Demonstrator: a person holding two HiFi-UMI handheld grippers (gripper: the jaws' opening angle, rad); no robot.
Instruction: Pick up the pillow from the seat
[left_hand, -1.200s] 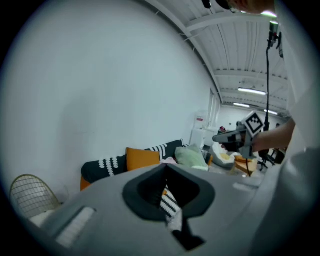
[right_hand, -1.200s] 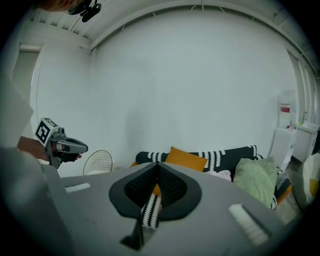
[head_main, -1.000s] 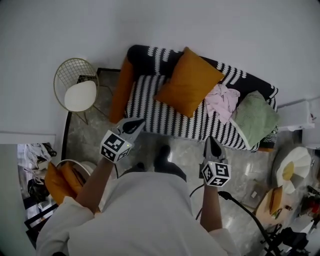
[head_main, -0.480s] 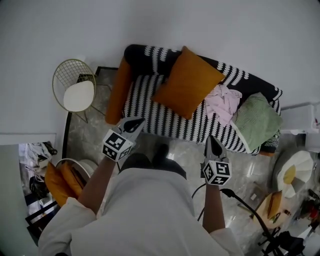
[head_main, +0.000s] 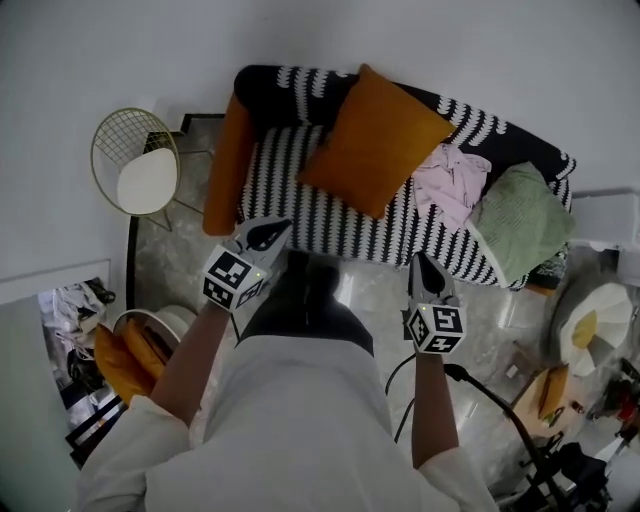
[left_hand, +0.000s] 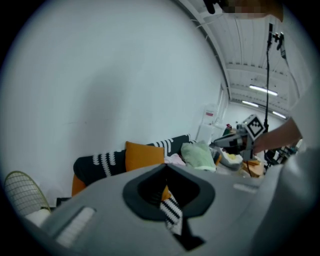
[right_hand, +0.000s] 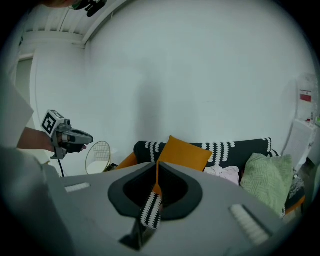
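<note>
**A:** How do the tools stand?

**B:** The left hand-held gripper (head_main: 265, 235) has its jaws shut, with nothing between them. The right hand-held gripper (head_main: 425, 272) is only just beginning to part, all but together and also empty. Both hang over the floor in front of the sofa (head_main: 300, 200), well apart from anything on it.

**A:** And the pillow?

**B:** The orange pillow (head_main: 375, 140) stands on the striped seat, tipped on one corner like a diamond and leaning on the backrest. A pink heap of clothes (head_main: 450, 185) lies just beside it on the right.

**A:** How would you expect it to handle?

**B:** I'd judge it soft, light and bulky. It should squash under the jaws rather than resist, and the woven cover looks unlikely to slip. Nothing about it seems fragile. The jaws could not span its body, so I'd pinch a fold of cover at the lower corner nearest the person, or take one side edge with each tool so it doesn't sag.

**A:** What's the count?

**B:** There are two tools and one orange pillow on the seat. An orange bolster (head_main: 225, 165) lies along the sofa's left arm, and one green cushion (head_main: 520, 220) sits at the far right end. There is one pink heap. One wire chair (head_main: 135, 165) stands left of the sofa.
</note>
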